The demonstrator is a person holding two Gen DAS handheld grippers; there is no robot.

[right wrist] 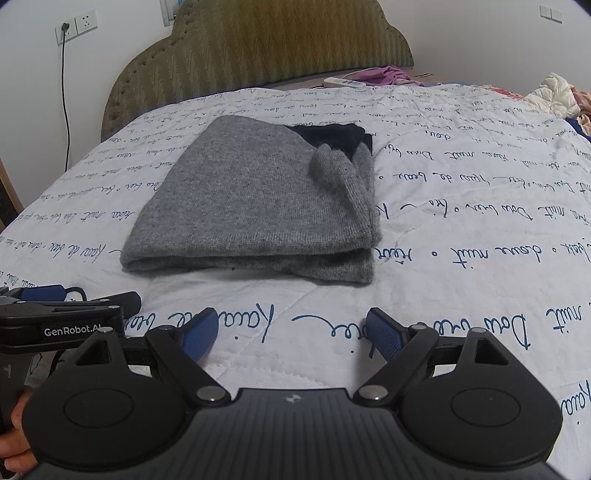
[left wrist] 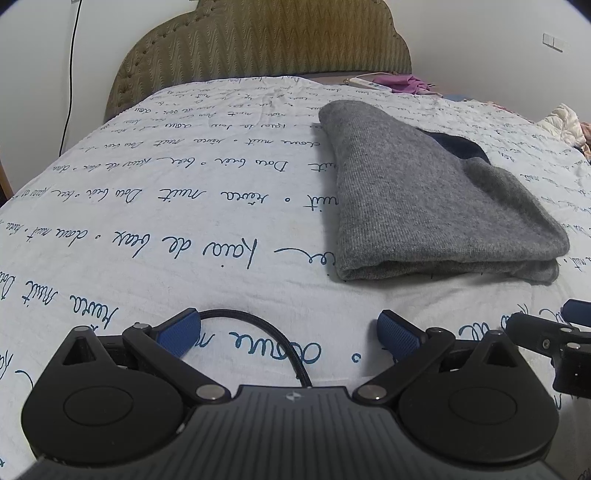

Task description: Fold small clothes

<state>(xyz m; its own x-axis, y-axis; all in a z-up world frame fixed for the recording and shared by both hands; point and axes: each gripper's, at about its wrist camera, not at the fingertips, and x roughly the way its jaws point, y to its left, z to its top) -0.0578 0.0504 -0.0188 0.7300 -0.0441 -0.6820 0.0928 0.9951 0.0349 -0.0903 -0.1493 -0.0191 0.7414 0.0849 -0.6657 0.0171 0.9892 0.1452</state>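
A grey knit garment (left wrist: 424,192) lies folded in a thick stack on the white bedspread, with a dark navy part (left wrist: 458,146) showing at its far side. The right wrist view has the same grey garment (right wrist: 255,199) straight ahead, dark part (right wrist: 332,134) at the back. My left gripper (left wrist: 288,334) stands open over bare bedspread, short of the garment and to its left, nothing between its blue pads. Also open and holding nothing, my right gripper (right wrist: 291,334) hovers just in front of the garment's near fold. Each gripper shows at the edge of the other's view.
The bed's white quilt (right wrist: 461,229) carries blue script. A padded olive headboard (right wrist: 266,44) stands behind. A remote and purple cloth (right wrist: 384,75) lie near it, crumpled clothes (right wrist: 554,94) at far right. A cable hangs from a wall socket (right wrist: 64,33) on the left.
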